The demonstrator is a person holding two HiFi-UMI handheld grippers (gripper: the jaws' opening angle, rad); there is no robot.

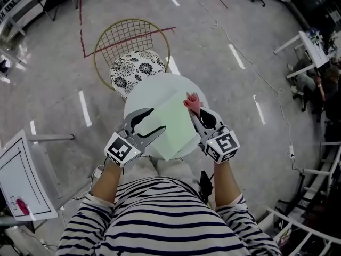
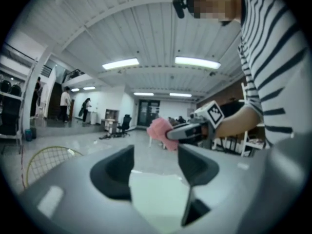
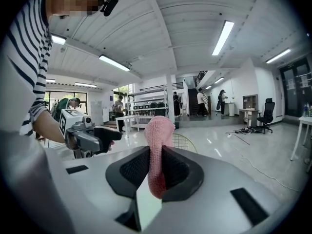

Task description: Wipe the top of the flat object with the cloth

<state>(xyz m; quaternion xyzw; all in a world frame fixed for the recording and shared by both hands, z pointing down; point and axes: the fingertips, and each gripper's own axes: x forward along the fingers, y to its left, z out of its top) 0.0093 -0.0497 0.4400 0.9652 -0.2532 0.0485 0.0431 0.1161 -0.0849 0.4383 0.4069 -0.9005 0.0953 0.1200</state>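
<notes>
Pinching the pink cloth (image 1: 192, 101) between its jaws, the right tool (image 1: 195, 114) hung at the far right edge of the pale green flat sheet (image 1: 173, 127), which lay on the round white tabletop (image 1: 141, 95). The left tool (image 1: 156, 120) (jaws apart, gripping nothing) hovered over the sheet's left edge. A wire chair (image 1: 130, 39) with a patterned cushion (image 1: 136, 68) stood beyond.

My right gripper (image 1: 195, 112) hides the lower part of the pink cloth (image 1: 192, 101) between its pads. My left gripper (image 1: 158, 119) covers part of the flat green sheet (image 1: 176, 127) along its left edge. The round table (image 1: 154, 87) hides the near part of the patterned chair seat (image 1: 133, 68). The picture's left edge cuts off the white board (image 1: 21, 175).
</notes>
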